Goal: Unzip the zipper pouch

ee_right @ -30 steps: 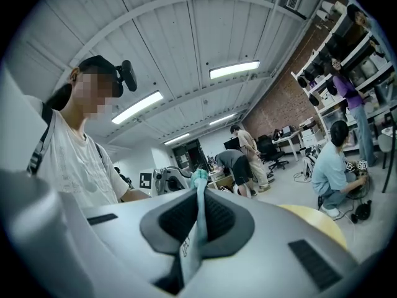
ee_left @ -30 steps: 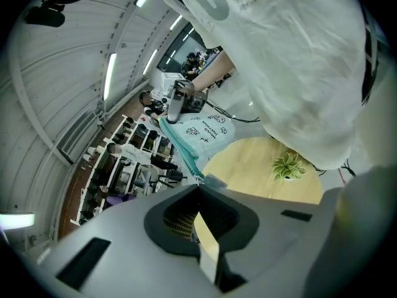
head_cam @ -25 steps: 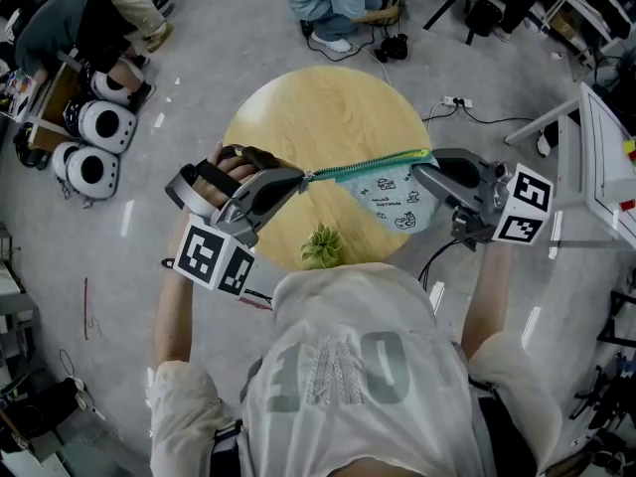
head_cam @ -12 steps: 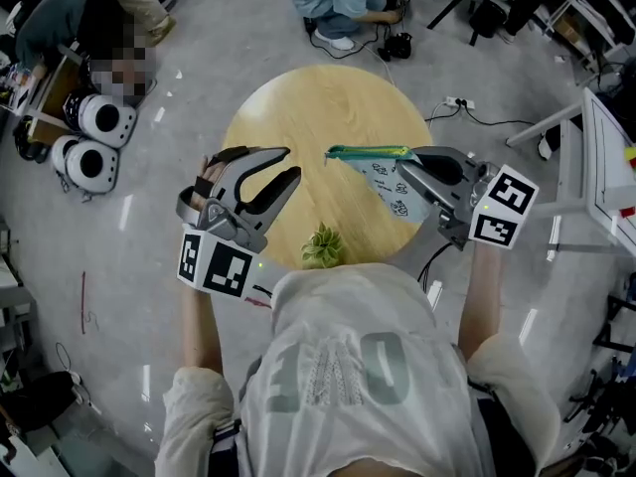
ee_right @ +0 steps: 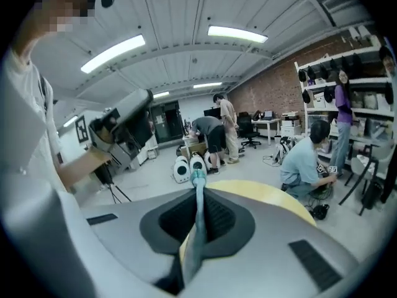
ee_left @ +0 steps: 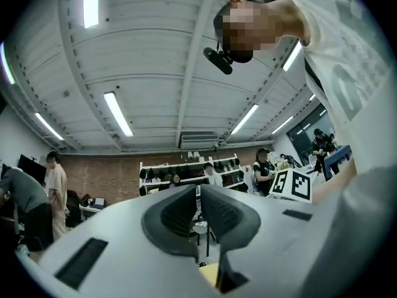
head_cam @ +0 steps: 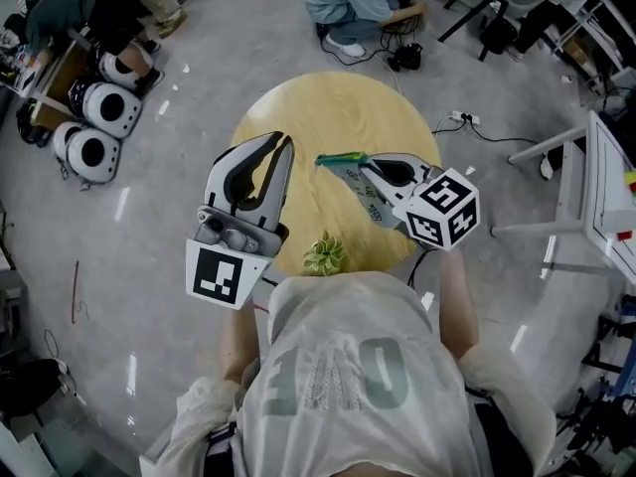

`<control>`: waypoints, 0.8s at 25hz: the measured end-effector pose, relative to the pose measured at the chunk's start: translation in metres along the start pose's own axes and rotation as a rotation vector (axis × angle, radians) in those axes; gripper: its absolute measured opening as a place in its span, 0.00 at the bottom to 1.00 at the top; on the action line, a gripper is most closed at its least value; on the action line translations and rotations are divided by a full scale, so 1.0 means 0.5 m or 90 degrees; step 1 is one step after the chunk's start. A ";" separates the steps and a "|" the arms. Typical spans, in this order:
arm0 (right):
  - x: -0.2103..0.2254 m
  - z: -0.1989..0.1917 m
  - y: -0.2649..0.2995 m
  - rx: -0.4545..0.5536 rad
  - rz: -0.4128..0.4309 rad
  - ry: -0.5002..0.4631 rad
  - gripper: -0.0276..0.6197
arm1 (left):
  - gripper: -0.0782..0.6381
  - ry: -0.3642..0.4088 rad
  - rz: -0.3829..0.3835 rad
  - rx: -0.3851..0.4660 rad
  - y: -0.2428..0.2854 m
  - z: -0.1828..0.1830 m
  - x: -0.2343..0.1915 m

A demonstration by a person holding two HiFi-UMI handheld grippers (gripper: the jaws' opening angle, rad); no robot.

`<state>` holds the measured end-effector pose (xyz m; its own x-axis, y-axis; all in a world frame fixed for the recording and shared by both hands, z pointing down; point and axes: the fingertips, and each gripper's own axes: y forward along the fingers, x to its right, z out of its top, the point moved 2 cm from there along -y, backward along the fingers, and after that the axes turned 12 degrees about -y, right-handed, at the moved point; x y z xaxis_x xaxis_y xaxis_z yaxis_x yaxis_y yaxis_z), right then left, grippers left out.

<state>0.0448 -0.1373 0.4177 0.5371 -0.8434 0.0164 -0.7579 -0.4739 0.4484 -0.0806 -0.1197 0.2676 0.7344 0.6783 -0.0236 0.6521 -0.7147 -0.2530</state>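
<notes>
The zipper pouch (head_cam: 366, 191) is white printed fabric with a green zipper edge. It hangs over the round wooden table (head_cam: 328, 107) from my right gripper (head_cam: 364, 165), which is shut on its zipper edge. In the right gripper view the teal edge (ee_right: 198, 182) runs straight between the pads of the right gripper (ee_right: 198, 219). My left gripper (head_cam: 280, 143) is raised to the left of the pouch, apart from it. Its jaws are closing, with a narrow gap and nothing between them. The left gripper (ee_left: 198, 194) points up at the ceiling in its own view.
A small green plant-like thing (head_cam: 323, 254) sits at the table's near edge. Several white round devices (head_cam: 94, 137) stand on the floor to the left. A person (head_cam: 353, 3) crouches beyond the table among cables. A white table (head_cam: 606, 182) is at the right.
My left gripper let go of the pouch's zipper end, opened, rose toward the middle, and its jaws narrowed again. The right gripper carried the pouch leftward; it now hangs from that gripper alone.
</notes>
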 end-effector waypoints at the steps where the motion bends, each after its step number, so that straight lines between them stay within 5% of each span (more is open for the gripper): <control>1: 0.005 -0.007 0.013 -0.023 -0.011 -0.018 0.09 | 0.17 -0.004 0.004 -0.003 -0.001 -0.005 -0.003; 20: 0.127 -0.132 0.189 -0.297 -0.190 -0.348 0.09 | 0.17 -0.048 0.095 -0.046 -0.020 -0.087 -0.093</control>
<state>0.0319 -0.2191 0.5203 0.3425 -0.7597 -0.5528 -0.3111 -0.6468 0.6963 -0.1131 -0.1514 0.3134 0.8097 0.5726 -0.1282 0.5506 -0.8169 -0.1717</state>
